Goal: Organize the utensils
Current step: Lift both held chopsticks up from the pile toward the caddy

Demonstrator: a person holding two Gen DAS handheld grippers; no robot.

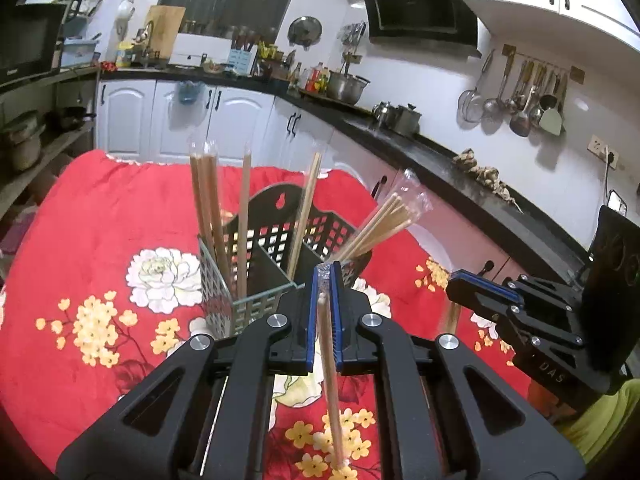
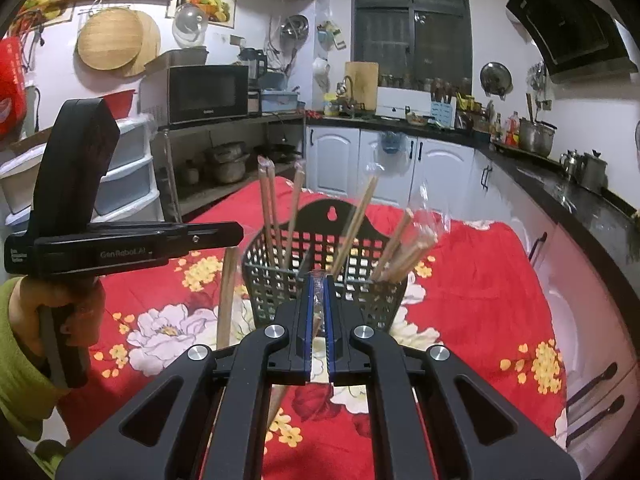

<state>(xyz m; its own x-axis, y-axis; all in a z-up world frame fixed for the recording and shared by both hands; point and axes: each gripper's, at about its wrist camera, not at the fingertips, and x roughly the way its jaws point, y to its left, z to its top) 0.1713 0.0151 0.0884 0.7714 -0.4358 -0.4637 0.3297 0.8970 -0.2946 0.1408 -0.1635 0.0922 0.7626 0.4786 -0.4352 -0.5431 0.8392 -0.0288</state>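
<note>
A dark slotted utensil basket stands on the red flowered cloth, with several plastic-wrapped chopstick pairs upright or leaning in its compartments; it also shows in the right wrist view. My left gripper is shut on a wrapped chopstick pair that hangs down, just in front of the basket. My right gripper is shut on another wrapped chopstick pair, also just before the basket. The right gripper shows in the left view, the left gripper in the right view.
The red flowered cloth covers the table. A black counter with pots runs along the right, white cabinets behind. A shelf with a microwave and plastic drawers stands to the left.
</note>
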